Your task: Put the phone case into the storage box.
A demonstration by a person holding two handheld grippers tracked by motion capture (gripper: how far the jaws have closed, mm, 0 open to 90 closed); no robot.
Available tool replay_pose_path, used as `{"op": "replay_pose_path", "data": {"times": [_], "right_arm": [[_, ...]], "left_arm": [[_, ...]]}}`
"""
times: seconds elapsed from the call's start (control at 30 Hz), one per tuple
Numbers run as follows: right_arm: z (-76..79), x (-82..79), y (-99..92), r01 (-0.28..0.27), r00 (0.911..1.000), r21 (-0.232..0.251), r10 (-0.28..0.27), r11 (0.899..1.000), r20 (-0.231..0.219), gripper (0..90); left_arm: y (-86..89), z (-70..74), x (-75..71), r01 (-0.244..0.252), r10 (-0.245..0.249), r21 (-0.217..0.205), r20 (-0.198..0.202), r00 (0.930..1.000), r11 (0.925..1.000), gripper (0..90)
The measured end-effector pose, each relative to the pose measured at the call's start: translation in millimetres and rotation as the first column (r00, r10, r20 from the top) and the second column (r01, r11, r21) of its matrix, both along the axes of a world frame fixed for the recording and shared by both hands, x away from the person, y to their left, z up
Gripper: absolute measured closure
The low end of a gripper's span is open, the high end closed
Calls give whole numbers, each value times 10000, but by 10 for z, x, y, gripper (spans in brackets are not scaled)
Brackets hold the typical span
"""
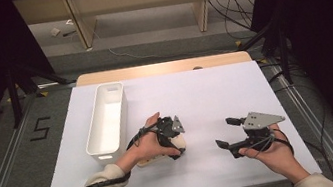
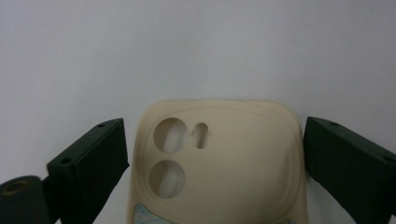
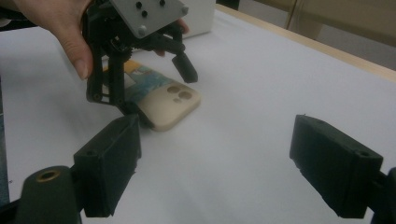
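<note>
Phone case flat on worktop, straddled by spread left tool; closing called for. Right tool spread, idle.

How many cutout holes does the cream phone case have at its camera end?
3. On the phone case, in the left gripper view: one round hole upper left, one round hole directly below it, and a small oval slot right of the upper hole.

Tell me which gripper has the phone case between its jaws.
The left gripper: its open jaws straddle the cream phone case. The right gripper is open over bare table.
</note>
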State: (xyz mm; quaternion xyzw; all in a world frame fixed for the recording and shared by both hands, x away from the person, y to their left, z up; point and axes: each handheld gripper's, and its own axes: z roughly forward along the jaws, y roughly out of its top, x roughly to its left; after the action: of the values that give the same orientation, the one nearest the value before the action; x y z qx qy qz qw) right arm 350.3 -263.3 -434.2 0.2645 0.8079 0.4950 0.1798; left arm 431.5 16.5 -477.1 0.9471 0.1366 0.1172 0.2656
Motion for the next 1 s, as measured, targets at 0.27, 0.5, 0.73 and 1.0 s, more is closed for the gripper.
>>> {"op": "replay_pose_path", "data": {"times": [0.27, 0.5, 0.73, 1.0], "right_arm": [[-3, 2, 0, -20, 10000, 23, 20, 10000, 3, 176], [-2, 1, -2, -20, 10000, 0, 20, 10000, -18, 176], [-4, 2, -4, -30, 10000, -5, 30, 10000, -18, 176], [-4, 1, -3, -36, 10000, -11, 36, 10000, -29, 176]], "left_arm": [[-18, 5, 32, 74, -72, 116, -203, 9998, 9999, 70], [-32, 2, 86, 212, -201, 244, -446, 9988, 9995, 59], [-35, 2, 121, 351, -328, 354, -619, 9975, 9988, 49], [-34, -9, 161, 366, -336, 313, -911, 9953, 9988, 44]]}}
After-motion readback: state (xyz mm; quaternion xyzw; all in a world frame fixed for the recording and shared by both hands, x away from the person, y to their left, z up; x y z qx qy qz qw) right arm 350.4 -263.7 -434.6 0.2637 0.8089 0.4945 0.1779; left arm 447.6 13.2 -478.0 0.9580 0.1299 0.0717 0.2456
